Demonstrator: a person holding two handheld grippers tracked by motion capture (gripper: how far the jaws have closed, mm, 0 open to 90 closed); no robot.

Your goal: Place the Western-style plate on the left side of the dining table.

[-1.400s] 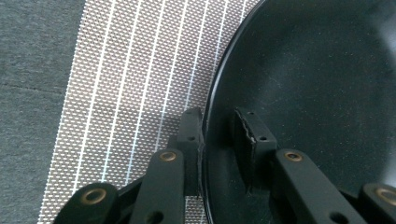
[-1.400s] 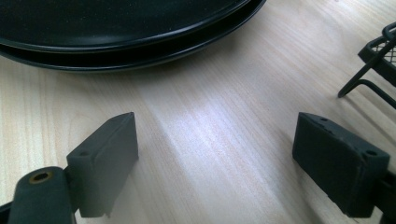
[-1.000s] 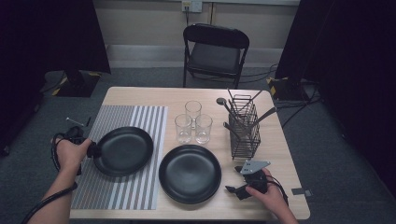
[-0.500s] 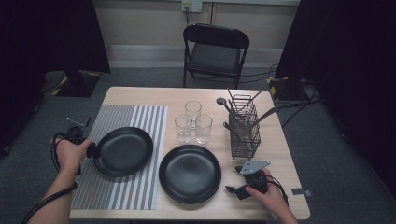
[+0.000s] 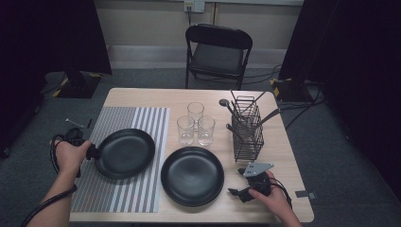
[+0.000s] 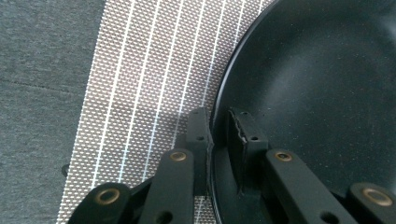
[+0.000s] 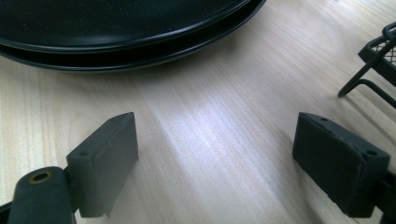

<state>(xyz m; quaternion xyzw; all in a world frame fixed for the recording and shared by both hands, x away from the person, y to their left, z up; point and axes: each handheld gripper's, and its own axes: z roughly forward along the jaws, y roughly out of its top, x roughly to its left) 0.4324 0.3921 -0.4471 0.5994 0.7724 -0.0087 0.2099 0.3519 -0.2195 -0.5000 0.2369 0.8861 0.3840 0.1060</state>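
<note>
My left gripper is clenched on the rim of the left plate, at its nine o'clock, over the striped mat. My right gripper rests spread wide on the table, at four o'clock from the second plate. I count two plates, three glasses, and one wire caddy holding perhaps four utensils.

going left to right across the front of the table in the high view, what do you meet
left claw shut on the rim of the left plate → striped mat → right plate → right claw, open on the bare table
</note>
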